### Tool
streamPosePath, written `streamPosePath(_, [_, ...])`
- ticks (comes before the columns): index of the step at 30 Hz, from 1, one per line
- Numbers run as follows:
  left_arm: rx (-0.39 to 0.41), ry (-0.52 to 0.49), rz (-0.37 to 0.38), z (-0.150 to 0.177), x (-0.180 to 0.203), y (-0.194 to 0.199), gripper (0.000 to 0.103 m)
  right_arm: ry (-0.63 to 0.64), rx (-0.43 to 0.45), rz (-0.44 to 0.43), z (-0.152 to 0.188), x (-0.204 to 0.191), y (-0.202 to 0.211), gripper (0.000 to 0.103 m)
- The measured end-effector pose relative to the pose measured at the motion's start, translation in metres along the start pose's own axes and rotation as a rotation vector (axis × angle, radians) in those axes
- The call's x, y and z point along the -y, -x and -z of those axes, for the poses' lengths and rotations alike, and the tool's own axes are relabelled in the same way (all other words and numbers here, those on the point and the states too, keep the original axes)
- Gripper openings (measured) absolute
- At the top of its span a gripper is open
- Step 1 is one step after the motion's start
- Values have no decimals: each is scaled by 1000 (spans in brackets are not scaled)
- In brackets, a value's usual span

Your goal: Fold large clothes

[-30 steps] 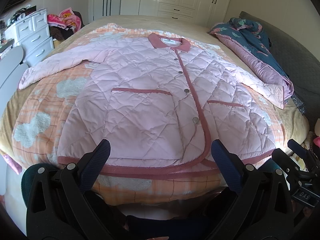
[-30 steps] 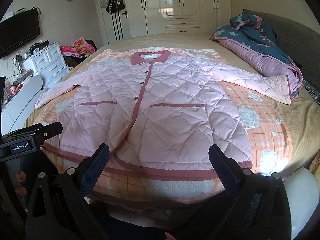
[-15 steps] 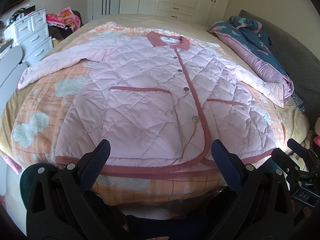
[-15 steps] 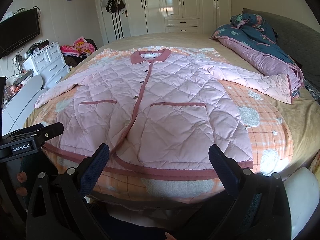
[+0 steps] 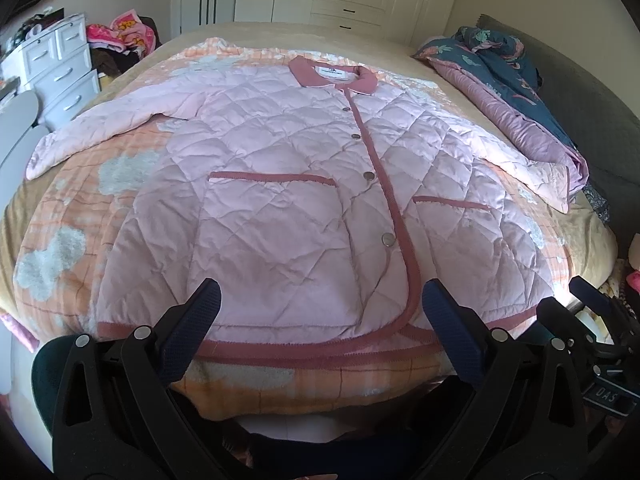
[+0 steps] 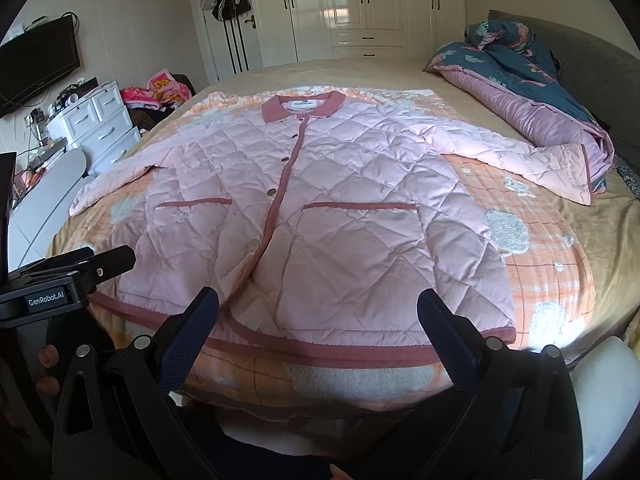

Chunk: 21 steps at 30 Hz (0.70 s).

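Note:
A large pink quilted jacket [image 5: 288,208] with darker pink trim lies flat and buttoned on the bed, collar far, hem near, both sleeves spread sideways. It also shows in the right wrist view [image 6: 340,208]. My left gripper [image 5: 320,312] is open and empty, hovering just short of the hem, left of the button placket. My right gripper [image 6: 318,312] is open and empty near the hem's middle. The left gripper's body [image 6: 60,280] shows at the left of the right wrist view; the right gripper's body [image 5: 600,320] shows at the right of the left wrist view.
The jacket rests on an orange plaid blanket [image 5: 80,208] over the bed. A rolled blue and purple quilt [image 6: 520,92] lies at the bed's right side, touching the right sleeve's cuff. White drawers [image 6: 96,124] stand left. Wardrobes [image 6: 360,8] line the far wall.
Both grippers have drifted slightly forward over the bed's foot. The jacket has not moved and both grippers stay open.

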<state>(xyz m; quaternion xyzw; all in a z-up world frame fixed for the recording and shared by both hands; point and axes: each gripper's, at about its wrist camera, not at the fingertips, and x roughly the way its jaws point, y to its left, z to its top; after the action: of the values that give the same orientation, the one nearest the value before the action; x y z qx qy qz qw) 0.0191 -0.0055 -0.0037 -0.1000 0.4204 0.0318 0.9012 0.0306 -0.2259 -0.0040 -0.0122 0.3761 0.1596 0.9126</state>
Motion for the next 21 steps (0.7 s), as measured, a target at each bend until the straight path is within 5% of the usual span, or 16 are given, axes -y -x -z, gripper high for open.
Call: streamPosePath(21, [29,18,13,-65,5,-25,95,-22,-9,-27,-64,18,-37,99])
